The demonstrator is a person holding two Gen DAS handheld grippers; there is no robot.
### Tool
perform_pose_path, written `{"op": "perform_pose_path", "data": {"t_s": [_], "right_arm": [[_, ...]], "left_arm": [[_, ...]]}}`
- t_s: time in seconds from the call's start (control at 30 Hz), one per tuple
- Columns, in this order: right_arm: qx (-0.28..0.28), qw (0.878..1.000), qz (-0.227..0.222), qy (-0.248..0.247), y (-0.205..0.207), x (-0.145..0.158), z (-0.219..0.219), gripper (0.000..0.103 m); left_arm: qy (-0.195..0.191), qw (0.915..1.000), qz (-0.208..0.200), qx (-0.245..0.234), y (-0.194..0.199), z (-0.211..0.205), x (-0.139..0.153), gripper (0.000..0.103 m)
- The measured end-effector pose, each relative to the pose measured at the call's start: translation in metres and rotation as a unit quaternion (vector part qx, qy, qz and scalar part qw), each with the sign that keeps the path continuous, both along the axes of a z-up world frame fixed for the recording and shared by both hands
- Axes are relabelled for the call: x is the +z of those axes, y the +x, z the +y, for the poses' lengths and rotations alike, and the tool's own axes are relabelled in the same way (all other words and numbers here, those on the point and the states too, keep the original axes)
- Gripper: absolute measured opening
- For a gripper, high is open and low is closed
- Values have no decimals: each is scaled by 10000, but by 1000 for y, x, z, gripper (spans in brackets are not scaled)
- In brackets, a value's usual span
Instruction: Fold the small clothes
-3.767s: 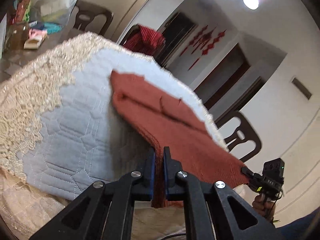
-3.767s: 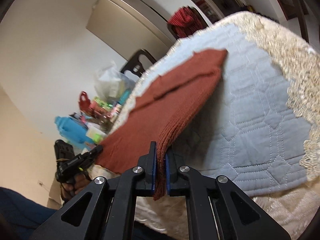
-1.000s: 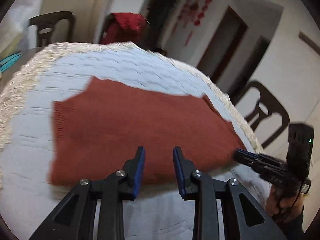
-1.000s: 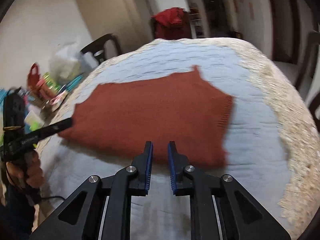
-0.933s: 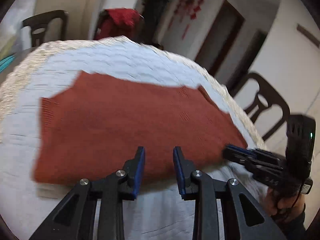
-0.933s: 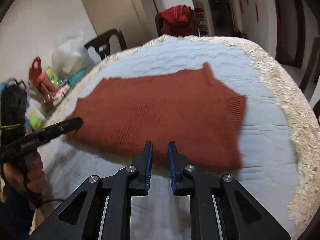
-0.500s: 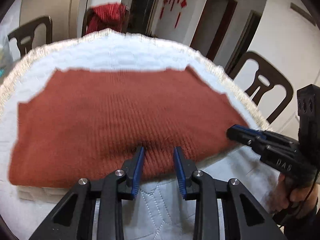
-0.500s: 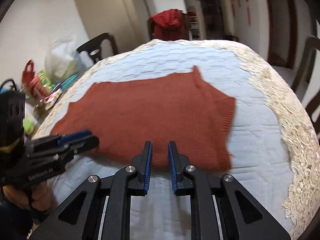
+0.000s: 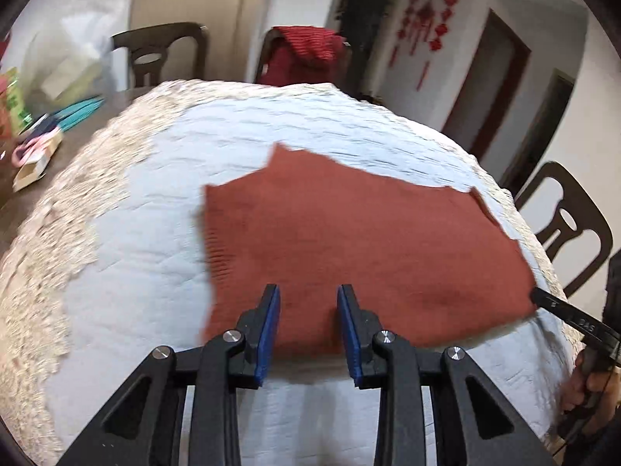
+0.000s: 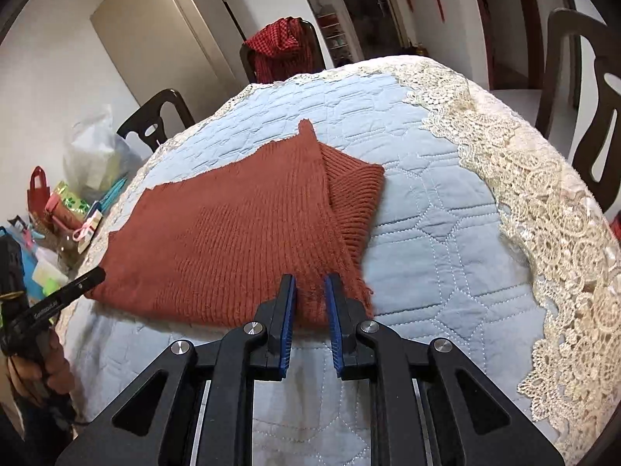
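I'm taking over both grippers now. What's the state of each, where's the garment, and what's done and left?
Left gripper: open, empty, over the near edge of the sweater.
Right gripper: jaws narrowly apart, at the sweater's near edge; whether they pinch the knit I cannot tell.
Sweater: lying flat on the blue quilt, one ribbed part showing from under the top layer on the right.
Done: laid out, at least one fold in.
Left: probably the further folds into a compact shape.
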State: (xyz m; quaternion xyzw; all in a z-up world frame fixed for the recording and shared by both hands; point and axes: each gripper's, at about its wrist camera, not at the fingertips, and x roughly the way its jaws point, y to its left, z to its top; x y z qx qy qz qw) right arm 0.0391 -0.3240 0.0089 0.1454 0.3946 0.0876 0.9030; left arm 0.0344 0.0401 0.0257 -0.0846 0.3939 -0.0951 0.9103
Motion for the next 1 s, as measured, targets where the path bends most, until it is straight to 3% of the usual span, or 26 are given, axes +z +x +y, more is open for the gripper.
{"op": "perform_pose_path", "data": {"t_s": [0.17, 0.27, 0.4, 0.6, 0.73, 0.8, 1.0], "right_arm": [[218, 9993, -193, -244, -6, 12, 20, 16], [238, 9983, 58, -522, 2, -1, 24, 16], [261, 9986, -43, -451, -2, 9, 26, 16], [1028, 9938, -265, -338, -8, 21, 70, 16], [1408, 9887, -124, -495, 4, 7, 98, 16], [1388, 9884, 74, -609, 11, -5, 102, 16], [1115, 9928, -202, -391, 1, 14, 75, 16]], "left_arm": [[-88, 10000, -22, -5, -2, 5, -11, 33], [-46, 10000, -5, -20, -2, -1, -12, 33], [4, 10000, -74, 4, -7, 0, -5, 33], [83, 9997, -187, 115, -10, 3, 1, 33], [-37, 9999, 60, 124, -3, 7, -17, 33], [-4, 9999, 18, 109, -5, 5, -15, 33], [-77, 9997, -180, 121, -11, 8, -3, 33]]}}
